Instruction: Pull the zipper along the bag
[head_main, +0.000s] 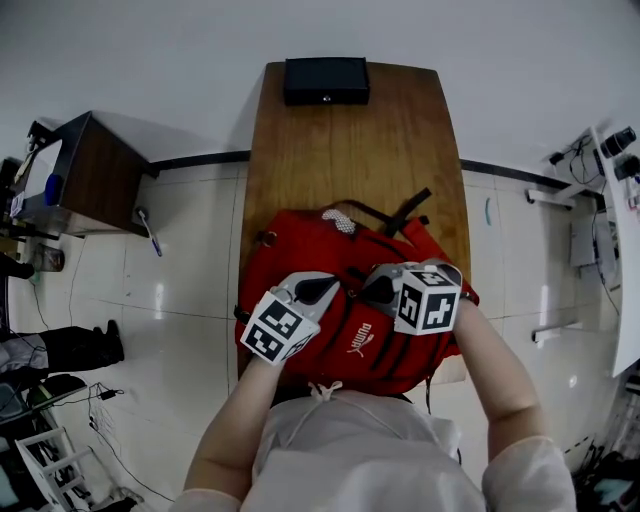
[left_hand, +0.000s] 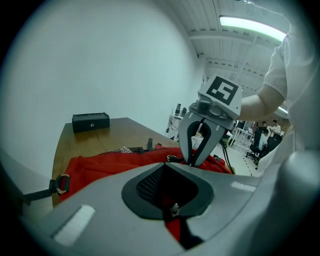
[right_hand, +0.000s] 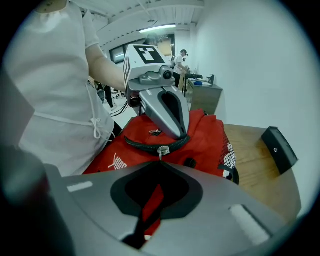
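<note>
A red backpack (head_main: 300, 245) lies on the wooden table (head_main: 350, 150), close to the person's body. A black zipper track (right_hand: 145, 146) curves across the backpack's top, with a silver zipper pull (right_hand: 160, 150) on it. My right gripper (right_hand: 159, 162) is shut, and its tips meet right at that pull. In the head view the right gripper (head_main: 364, 294) points left across the bag. My left gripper (head_main: 334, 287) points right, and its tips nearly touch the right one's. The left gripper (right_hand: 177, 135) is shut, pinching the bag at the zipper track. Red fabric (left_hand: 110, 162) spreads beyond the left gripper (left_hand: 167, 164).
A black box (head_main: 326, 80) sits at the table's far end. A strap with a metal ring (left_hand: 61, 183) hangs off the bag's left side. A brown cabinet (head_main: 90, 170) stands on the floor to the left. The bag's mesh pocket (right_hand: 229, 156) faces the box.
</note>
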